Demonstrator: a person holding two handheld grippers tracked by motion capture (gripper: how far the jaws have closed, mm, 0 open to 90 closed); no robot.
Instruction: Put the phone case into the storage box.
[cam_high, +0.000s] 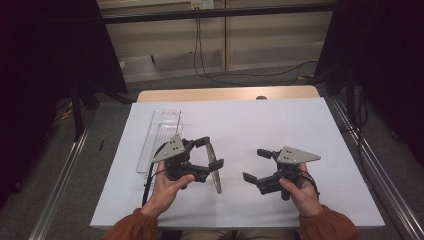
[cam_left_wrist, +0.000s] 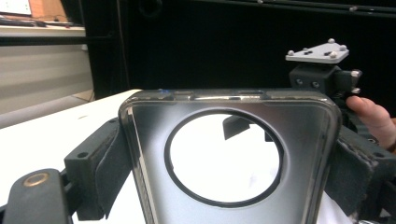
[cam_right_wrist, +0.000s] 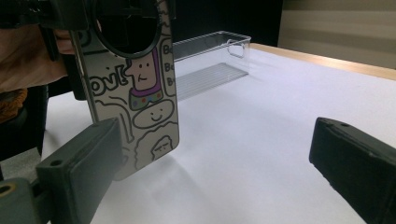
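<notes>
Clear phone case (cam_left_wrist: 229, 140) with round camera cutout clamped between pads of left gripper (cam_high: 212, 152), held upright above the white worktop (cam_high: 280, 125), cartoon doodles on its back (cam_right_wrist: 140, 93) in right gripper view. Right gripper (cam_high: 256, 165) released, jaws spread wide, holding nothing, just beside case, not touching. Transparent plastic tray (cam_high: 159, 135) lying on worktop behind left gripper, near left edge.
</notes>
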